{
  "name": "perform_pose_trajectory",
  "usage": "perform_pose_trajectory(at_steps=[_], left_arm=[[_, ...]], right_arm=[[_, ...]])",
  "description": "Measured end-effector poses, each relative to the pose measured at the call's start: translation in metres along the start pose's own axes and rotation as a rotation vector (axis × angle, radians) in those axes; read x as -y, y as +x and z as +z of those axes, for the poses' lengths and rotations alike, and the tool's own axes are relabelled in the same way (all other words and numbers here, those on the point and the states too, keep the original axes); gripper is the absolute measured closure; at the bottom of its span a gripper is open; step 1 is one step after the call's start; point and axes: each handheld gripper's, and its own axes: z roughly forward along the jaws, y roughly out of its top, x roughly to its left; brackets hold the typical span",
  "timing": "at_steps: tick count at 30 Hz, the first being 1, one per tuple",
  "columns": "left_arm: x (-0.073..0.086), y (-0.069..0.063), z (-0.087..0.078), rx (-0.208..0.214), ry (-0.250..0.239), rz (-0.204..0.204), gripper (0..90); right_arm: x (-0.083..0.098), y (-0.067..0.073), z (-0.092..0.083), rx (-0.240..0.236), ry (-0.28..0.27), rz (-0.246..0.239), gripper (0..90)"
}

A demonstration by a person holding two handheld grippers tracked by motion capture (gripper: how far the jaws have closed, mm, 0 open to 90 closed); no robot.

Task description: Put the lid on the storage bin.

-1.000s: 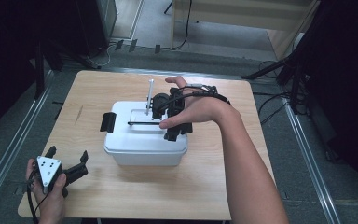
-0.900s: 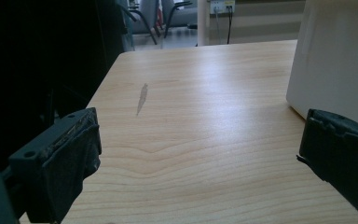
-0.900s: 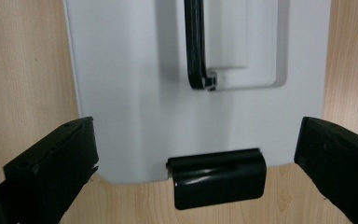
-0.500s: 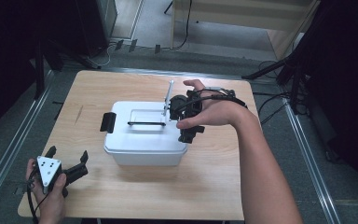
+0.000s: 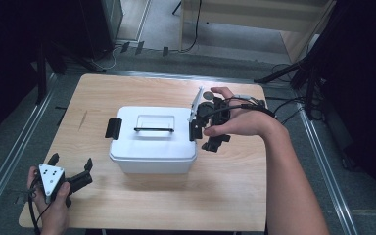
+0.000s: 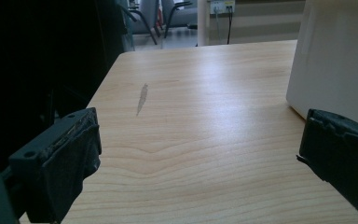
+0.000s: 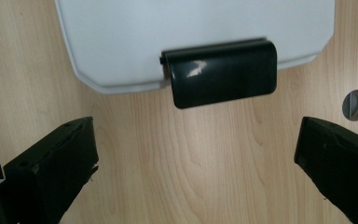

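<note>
I've swung my right gripper (image 5: 206,128), jaws spread, off the lid to the storage box's (image 5: 152,139) right-hand latch (image 7: 220,73), ready to unclip it.

A white plastic box (image 5: 152,142) with a lid sits upright near the middle of the bench (image 5: 225,196), its long sides running left to right. The lid is flat, with a shallow rectangular recess holding a thin black carry handle (image 5: 154,129) that lies level. A black latch (image 5: 113,128) stands at the left end, and another black latch (image 5: 194,131) at the right end. In the right gripper view that right latch (image 7: 221,73) looks glossy and rounded and hangs over the lid's edge.
</note>
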Motion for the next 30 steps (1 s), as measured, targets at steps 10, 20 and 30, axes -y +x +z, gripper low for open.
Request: perform_pose_trajectory(at_steps=[10,20,30], left_arm=[[0.0,0.0,0.0,0.001,0.001,0.001,0.0],[0.0,-0.001,0.0,0.0,-0.002,0.001,0.0],[0.0,0.0,-0.001,0.002,0.0,0.005,0.0]], right_arm=[[0.029,-0.002,0.002,0.021,0.0,0.034,0.0],[0.055,0.001,0.01,0.025,0.005,0.059,0.0],[0.078,0.005,0.02,0.021,0.005,0.089,0.0]])
